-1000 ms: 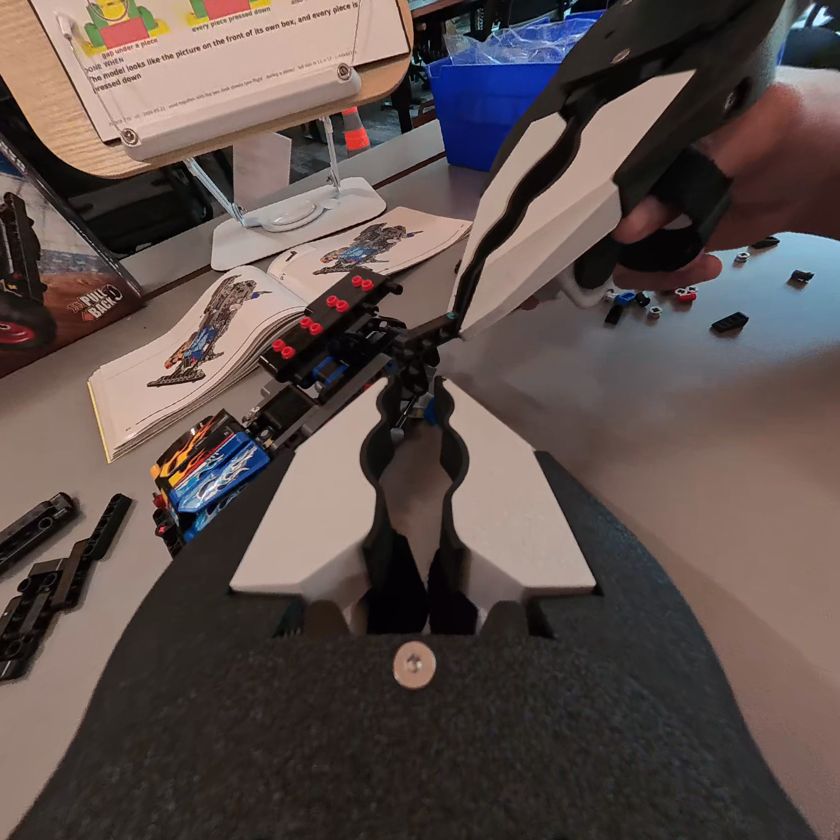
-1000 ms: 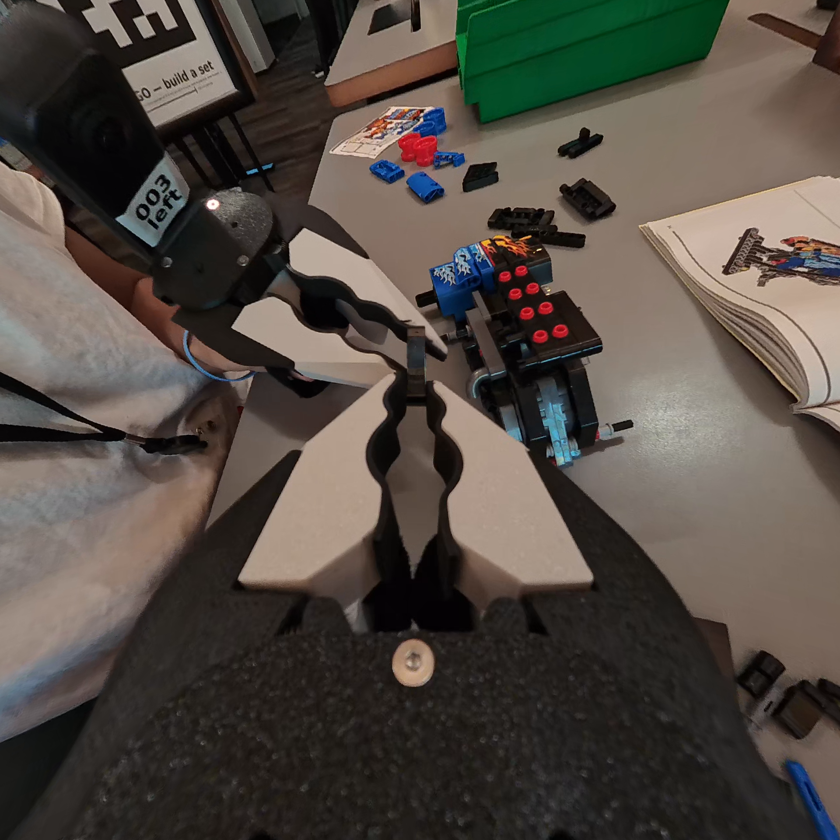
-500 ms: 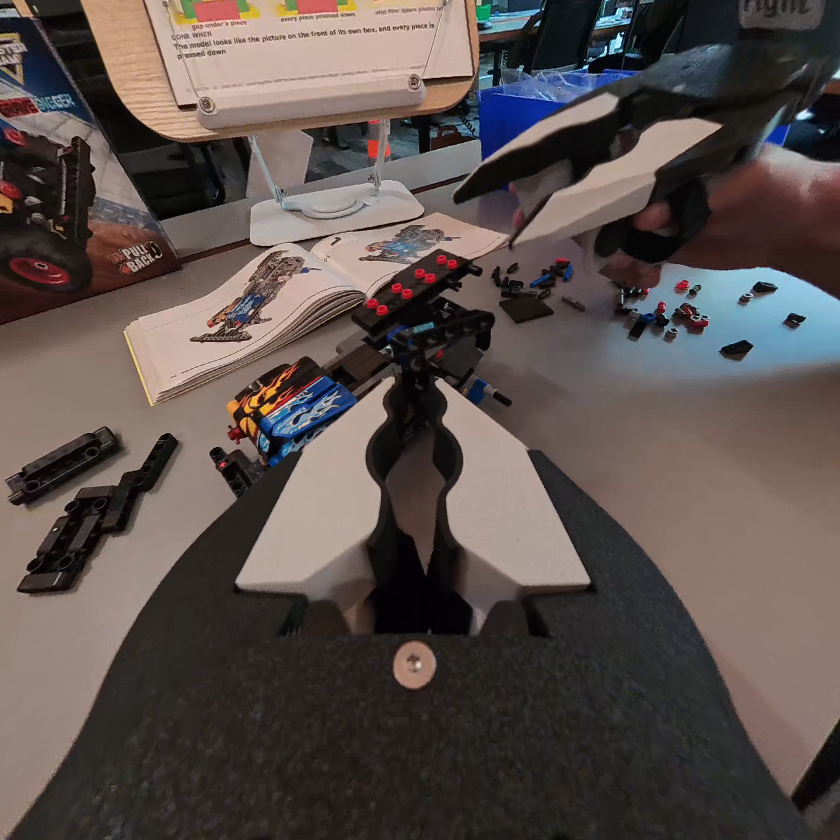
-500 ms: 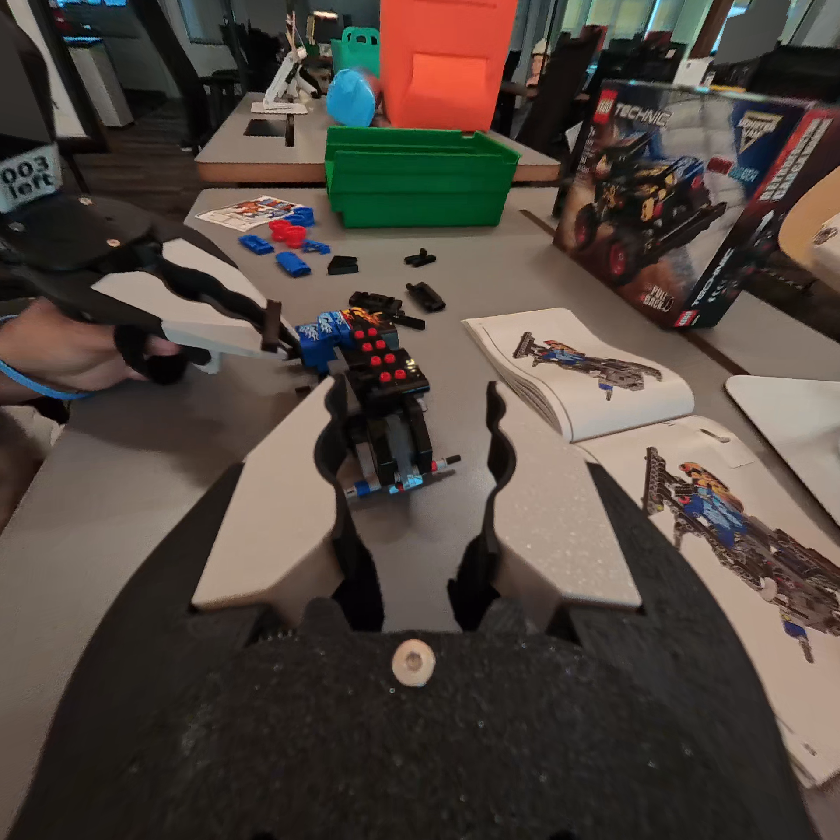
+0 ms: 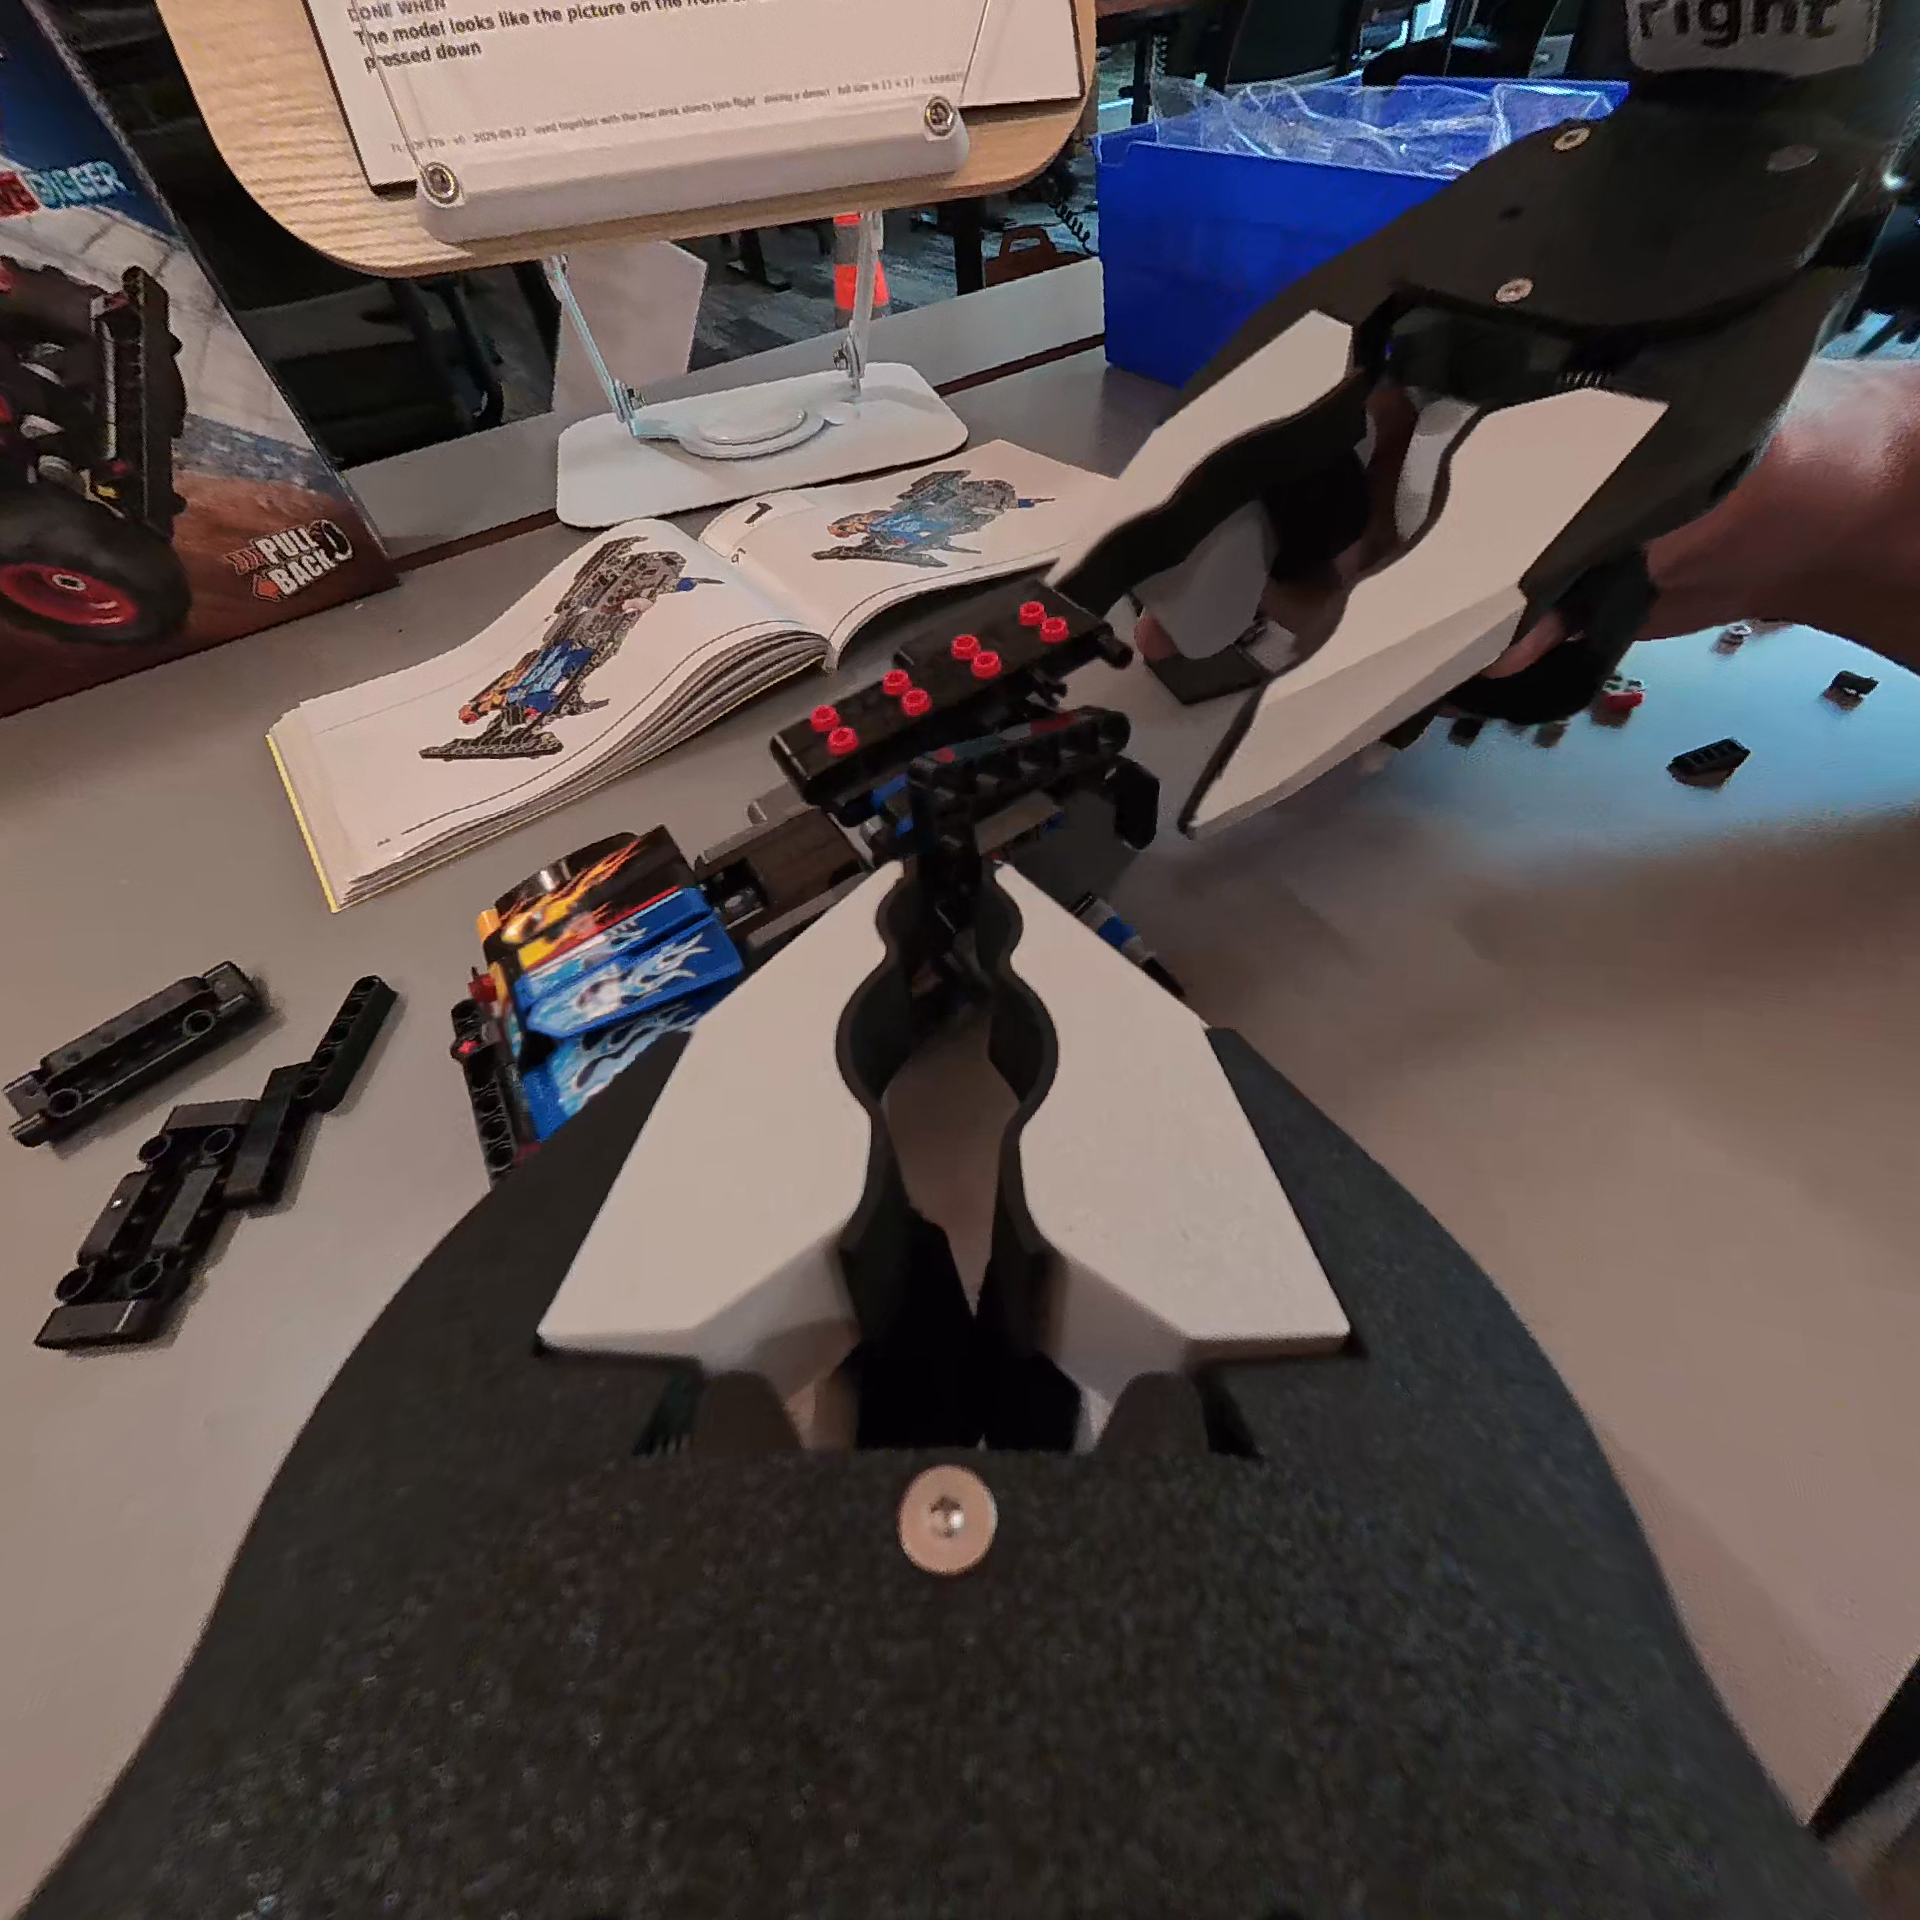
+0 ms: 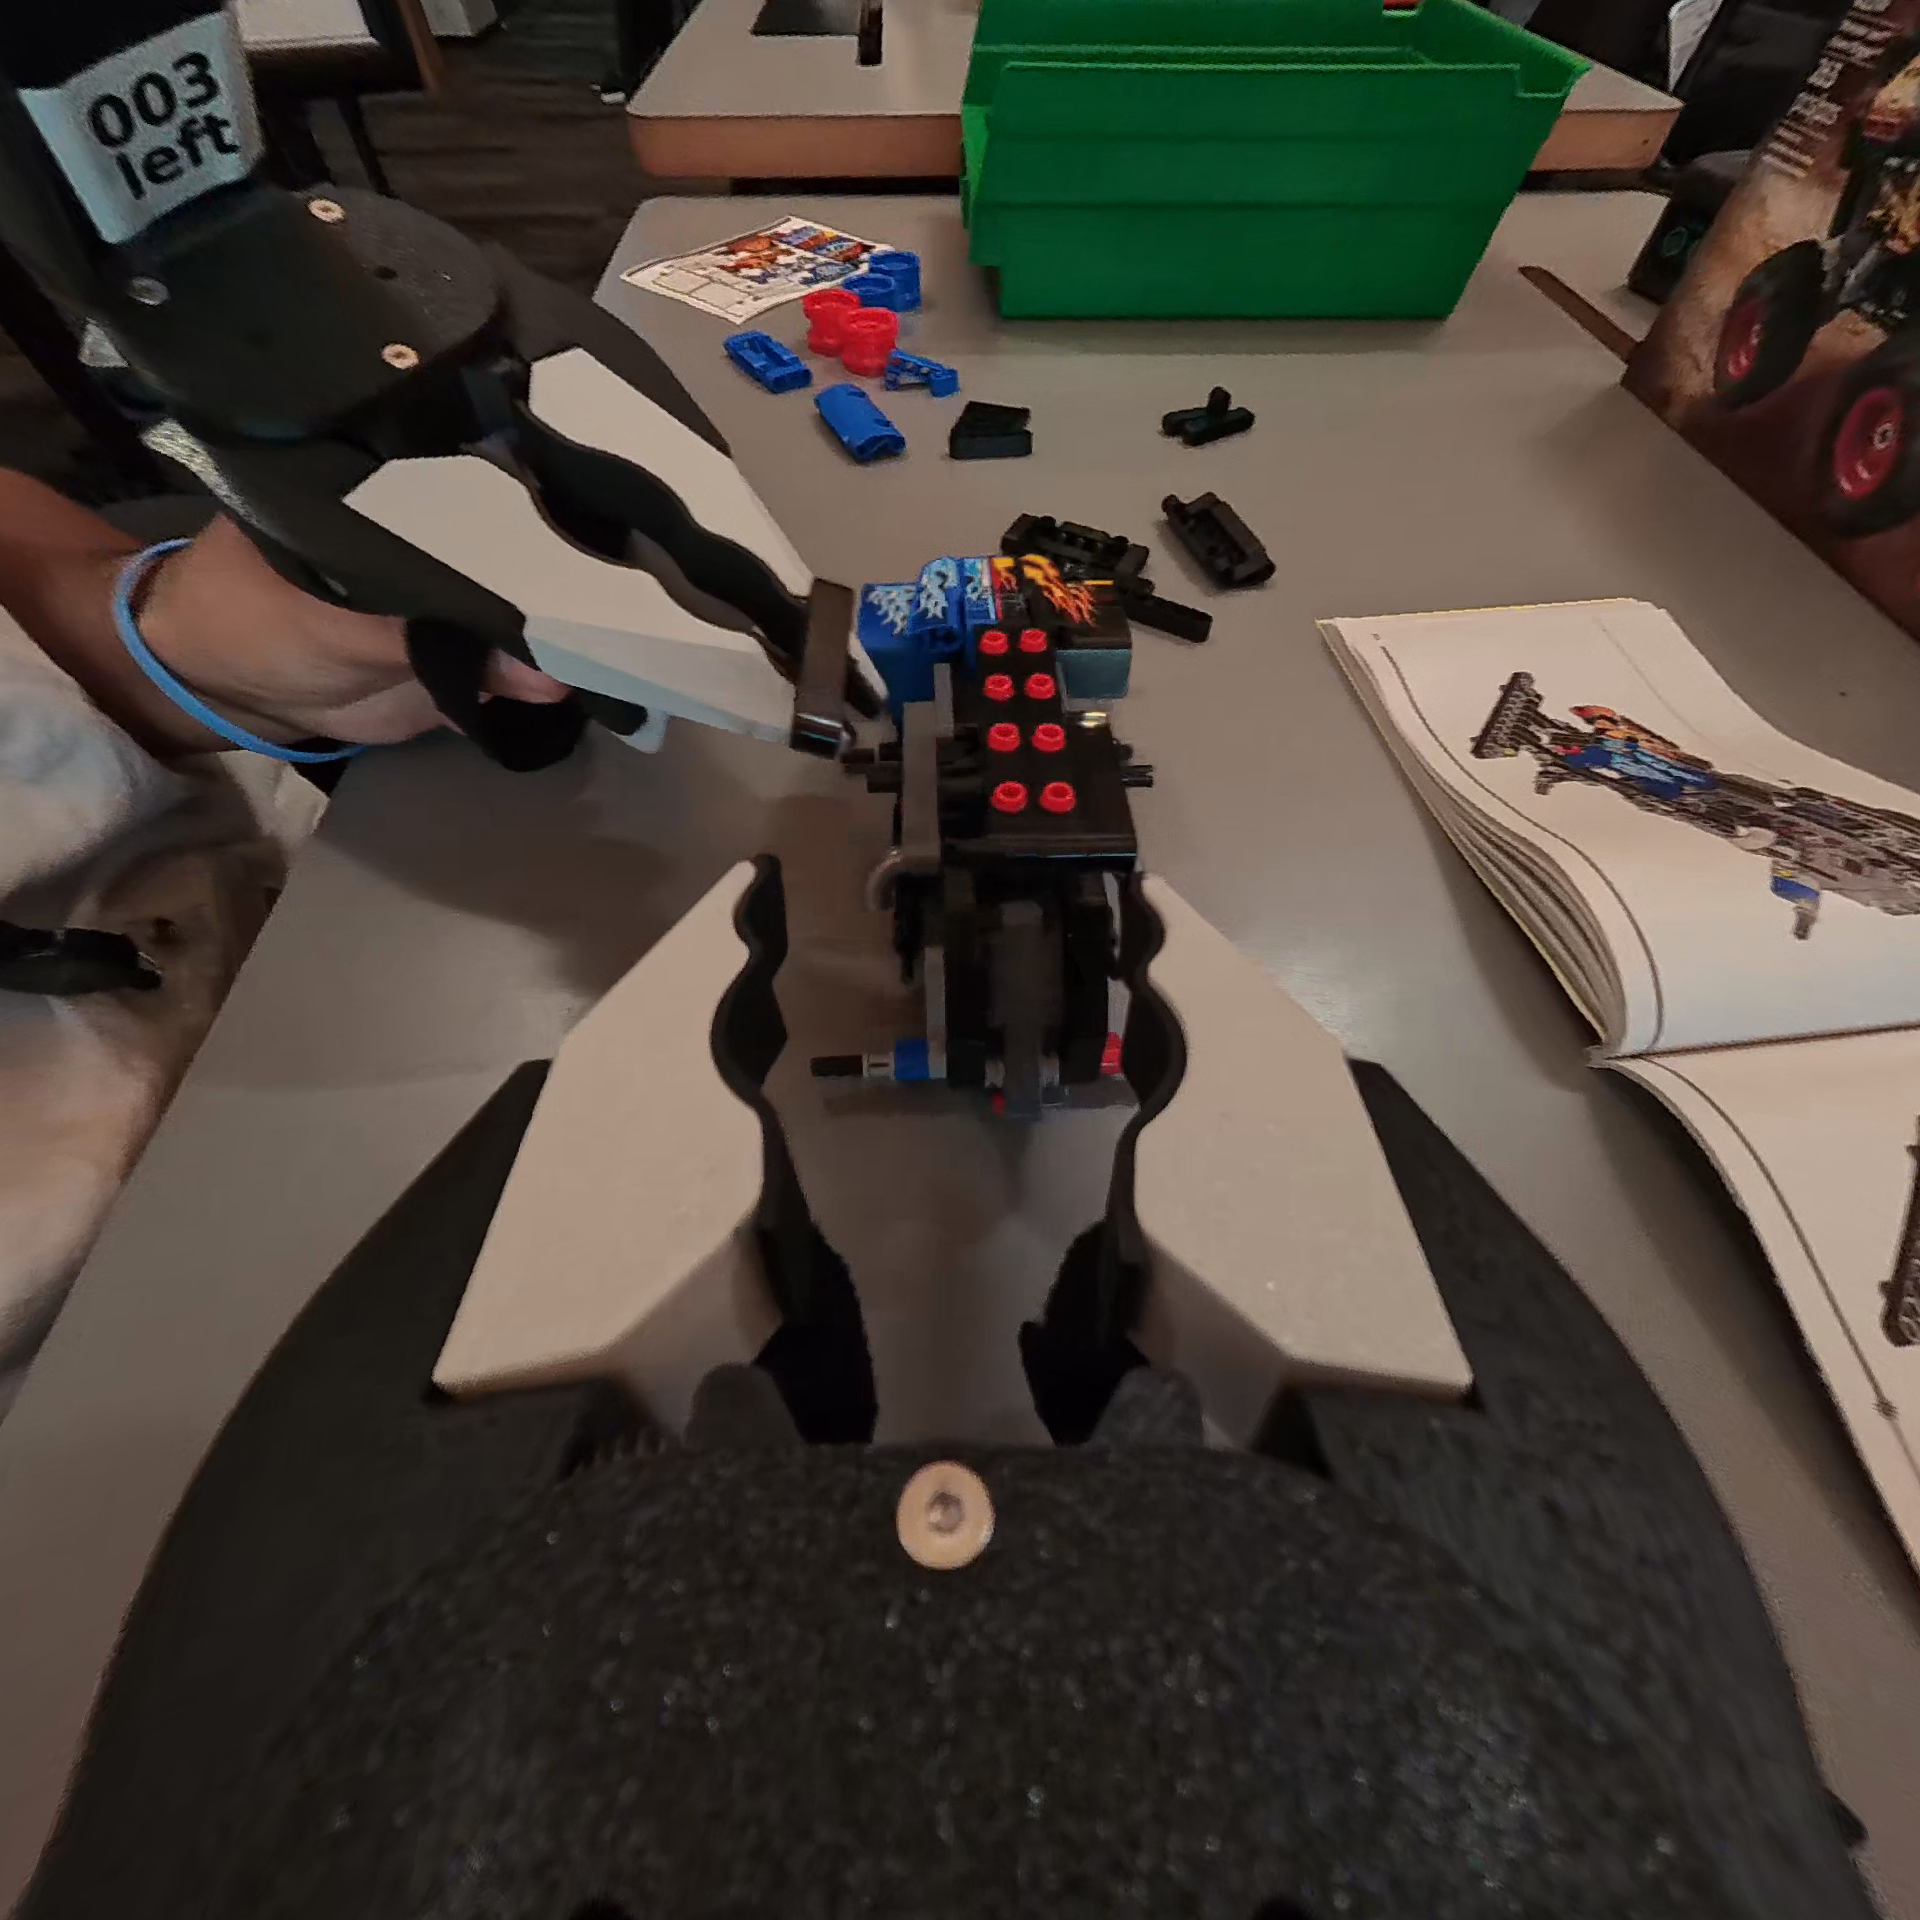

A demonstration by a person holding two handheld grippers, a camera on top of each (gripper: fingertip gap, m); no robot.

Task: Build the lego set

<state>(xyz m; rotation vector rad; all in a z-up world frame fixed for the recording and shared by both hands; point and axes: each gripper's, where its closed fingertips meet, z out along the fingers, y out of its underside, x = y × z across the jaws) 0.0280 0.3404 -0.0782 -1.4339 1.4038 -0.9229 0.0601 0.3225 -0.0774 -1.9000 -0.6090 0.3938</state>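
Grey table (image 6: 1403,499): R view alone shows green bin (image 6: 1247,177), 2 red wheel hubs (image 6: 850,327); L gripper (image 5: 943,883) clamps black beam (image 6: 824,665) beside model (image 6: 1023,790), R gripper (image 6: 951,883) open, astride model.

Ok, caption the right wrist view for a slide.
Open right hand-held gripper straddling the toy truck while the left hand-held gripper pinches a black beam.

Printed labels on both grippers, lettered set box (image 5: 156,436), instruction placard (image 5: 665,94), booklet (image 5: 582,665).
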